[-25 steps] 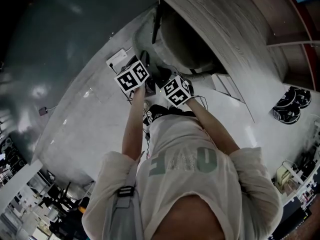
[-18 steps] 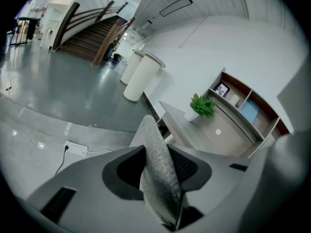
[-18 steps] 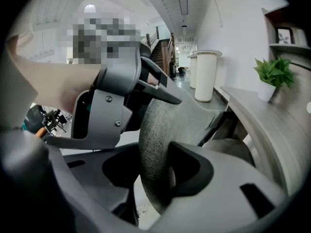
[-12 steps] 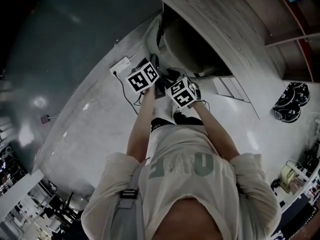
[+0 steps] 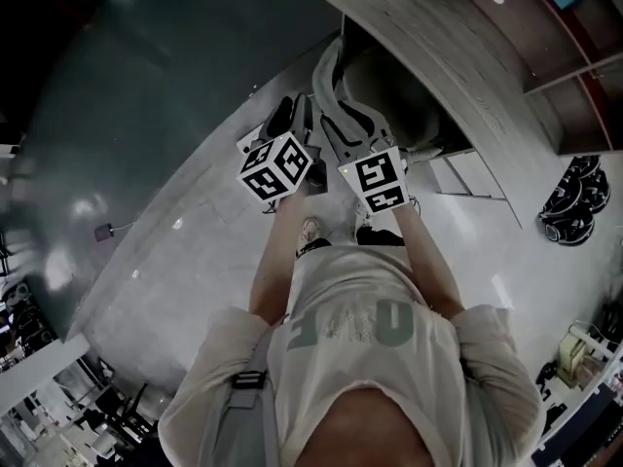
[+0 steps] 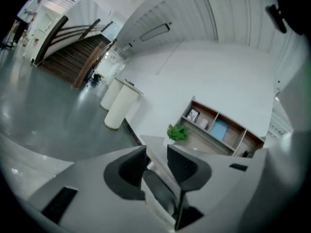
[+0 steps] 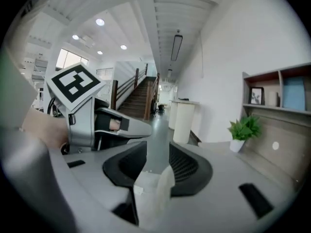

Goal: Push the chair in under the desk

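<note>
Seen from the head view, one person in a pale printed shirt [image 5: 355, 324] stands over a light floor [image 5: 185, 251], both arms stretched forward, and I count two grippers, each topped by one marker cube. At left, the left gripper [image 6: 156, 152] has its two jaws spread with a narrow gap between them. Nothing is pinched. Through the gap I see the desk's edge and a dark rounded part that I cannot name for certain. Beyond it stand one staircase [image 6: 68, 52] and two white cylindrical stands [image 6: 119, 103]. At centre, the single chair [image 5: 343, 115] sits just ahead of both grippers, drawn in against the one curved wooden desk [image 5: 458, 56], its seat largely under the top and its back standing out at the desk's edge. The right gripper [image 7: 156, 147] also has its jaws apart. A pale edge shows low in its gap, and I cannot tell whether it touches the pads. One potted plant [image 7: 244, 130] stands on the desk. At far right, two black round objects [image 5: 569, 202] lie together on the floor.
</note>
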Tool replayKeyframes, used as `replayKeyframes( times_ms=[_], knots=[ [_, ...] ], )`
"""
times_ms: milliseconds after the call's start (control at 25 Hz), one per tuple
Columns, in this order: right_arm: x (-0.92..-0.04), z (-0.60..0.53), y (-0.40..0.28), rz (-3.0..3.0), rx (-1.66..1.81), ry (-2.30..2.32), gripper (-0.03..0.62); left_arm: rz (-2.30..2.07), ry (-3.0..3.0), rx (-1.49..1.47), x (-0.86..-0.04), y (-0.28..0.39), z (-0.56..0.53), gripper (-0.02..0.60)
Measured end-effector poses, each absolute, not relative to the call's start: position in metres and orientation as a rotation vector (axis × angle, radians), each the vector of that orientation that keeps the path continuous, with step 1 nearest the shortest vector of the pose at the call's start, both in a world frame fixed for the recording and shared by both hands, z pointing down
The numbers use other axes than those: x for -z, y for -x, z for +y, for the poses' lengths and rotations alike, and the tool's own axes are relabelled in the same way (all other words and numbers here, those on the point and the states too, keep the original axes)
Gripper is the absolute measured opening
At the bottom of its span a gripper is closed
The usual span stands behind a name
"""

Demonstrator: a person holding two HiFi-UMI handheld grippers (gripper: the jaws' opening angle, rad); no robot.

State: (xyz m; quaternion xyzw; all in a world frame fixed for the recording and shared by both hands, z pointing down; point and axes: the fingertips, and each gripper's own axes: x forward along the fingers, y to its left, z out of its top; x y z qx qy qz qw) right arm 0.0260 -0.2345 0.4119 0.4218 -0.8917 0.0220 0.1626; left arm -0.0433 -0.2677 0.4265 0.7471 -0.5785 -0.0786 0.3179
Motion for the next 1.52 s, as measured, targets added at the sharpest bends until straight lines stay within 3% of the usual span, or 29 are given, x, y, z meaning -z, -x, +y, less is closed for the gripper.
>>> replayKeyframes(
  times_ms=[120, 440, 560, 960, 1520],
  knots=[
    [-0.347, -0.229, -0.012, -2.67, 0.054, -1.271, 0.153, -1.582, -2.036, 0.372, -0.364, 0.073, -0.249, 0.141],
    [-0.215, -0.204, 0.028, -2.903, 0.247, -1.45, 0.129, -1.855, -2.336, 0.475, -0.223, 0.14, -0.184, 0.015],
    [-0.192, -0.185, 0.041, -2.933, 0.325, -1.461, 0.044, -2.02, -2.376, 0.419, -0.193, 0.156, -0.157, 0.014],
    [-0.21, -0.163, 0.078, -2.907, 0.161, -1.386, 0.019, -2.161, -2.342, 0.355, -0.18, 0.188, -0.13, 0.014],
    [-0.212, -0.181, 0.052, -2.908, 0.036, -1.437, 0.017, -2.083, -2.39, 0.338, -0.183, 0.161, -0.152, 0.014]
  ],
)
